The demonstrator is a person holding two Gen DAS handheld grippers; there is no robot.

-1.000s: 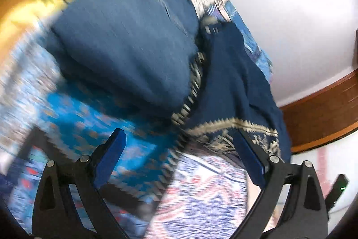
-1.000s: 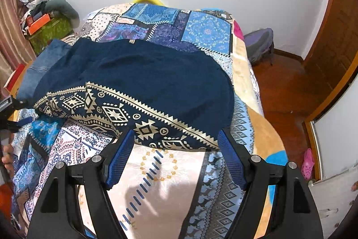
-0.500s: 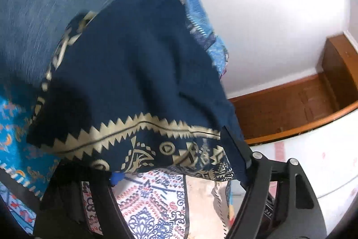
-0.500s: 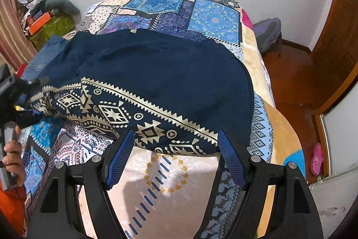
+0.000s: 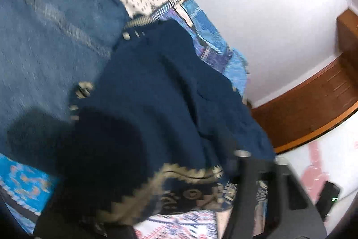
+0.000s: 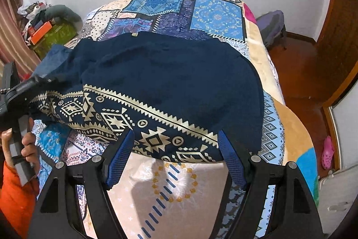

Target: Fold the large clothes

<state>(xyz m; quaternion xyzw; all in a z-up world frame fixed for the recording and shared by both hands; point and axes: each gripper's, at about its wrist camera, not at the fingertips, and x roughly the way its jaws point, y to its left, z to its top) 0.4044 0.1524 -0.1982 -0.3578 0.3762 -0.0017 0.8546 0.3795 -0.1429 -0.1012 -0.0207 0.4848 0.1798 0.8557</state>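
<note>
A large navy garment with a gold geometric border lies spread on the patterned bedspread. My right gripper is open, its blue pads just over the garment's near border edge. My left gripper is at the garment's left corner, which drapes over its fingers. In the left wrist view the navy cloth covers the left finger, and only the right finger shows. Whether the left gripper clamps the cloth is hidden.
Blue denim jeans lie left of the garment, also showing in the right wrist view. A green box with clutter stands at the left wall. A grey bag and wooden floor lie right of the bed.
My left gripper moved in onto the garment's left corner, and the cloth now drapes over its fingers. My right gripper advanced until its pads reach the near border edge.
</note>
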